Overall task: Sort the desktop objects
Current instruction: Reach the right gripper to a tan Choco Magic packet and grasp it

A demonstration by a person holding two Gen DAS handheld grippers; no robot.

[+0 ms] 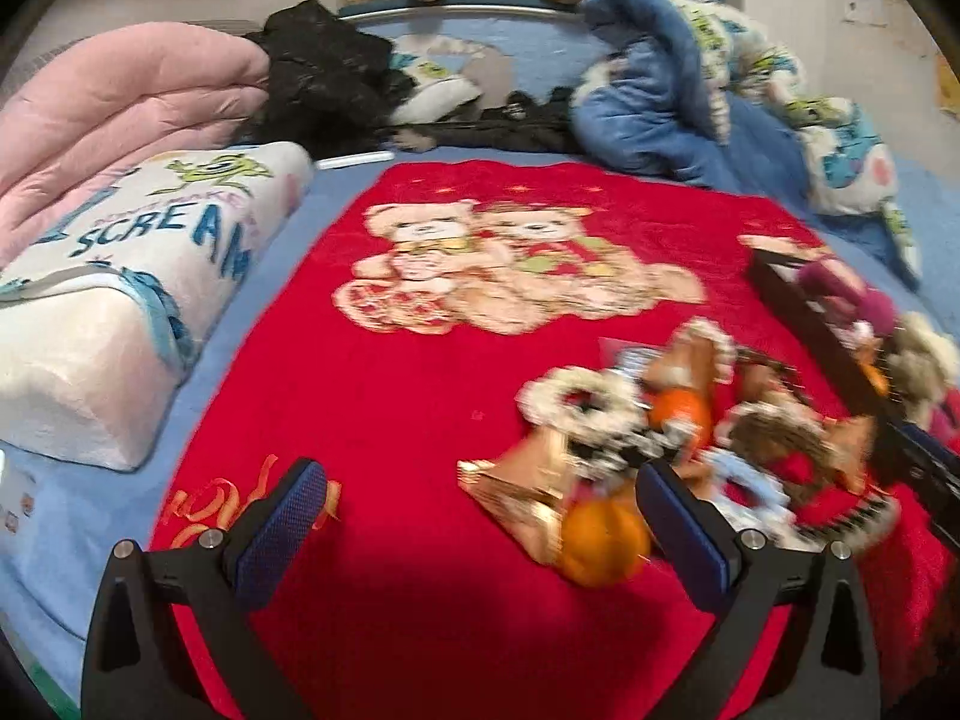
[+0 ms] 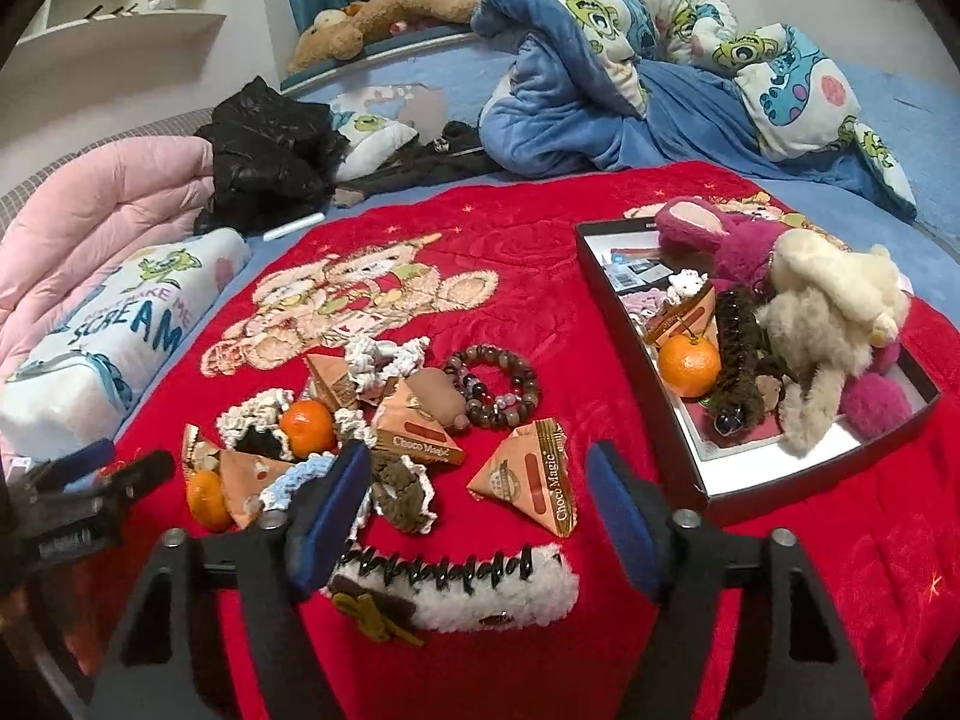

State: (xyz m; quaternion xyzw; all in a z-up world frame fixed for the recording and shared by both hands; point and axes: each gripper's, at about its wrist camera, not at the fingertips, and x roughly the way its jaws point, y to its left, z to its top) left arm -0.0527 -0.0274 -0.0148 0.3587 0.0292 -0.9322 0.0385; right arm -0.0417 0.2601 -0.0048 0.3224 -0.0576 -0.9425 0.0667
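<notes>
On the red teddy-bear blanket (image 2: pixel 600 222), two loose orange mandarins (image 2: pixel 307 427) and three triangular Choco Magic packets (image 2: pixel 528 483) are seen; a third mandarin (image 2: pixel 689 365) is kept in the black-rimmed box (image 2: pixel 678 438). Both the left hand-held gripper (image 1: pixel 480 501) and the right hand-held gripper (image 2: pixel 480 492) are held open, empty.

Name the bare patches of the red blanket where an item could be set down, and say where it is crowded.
Free: the red blanket between the SCREAM pillow and the clutter; also the strip between the bead bracelets and the box. Crowded: around the Choco Magic packets and inside the box.

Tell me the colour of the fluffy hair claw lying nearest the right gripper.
White fleece with black teeth: the hair claw, clearest in the right wrist view.
</notes>
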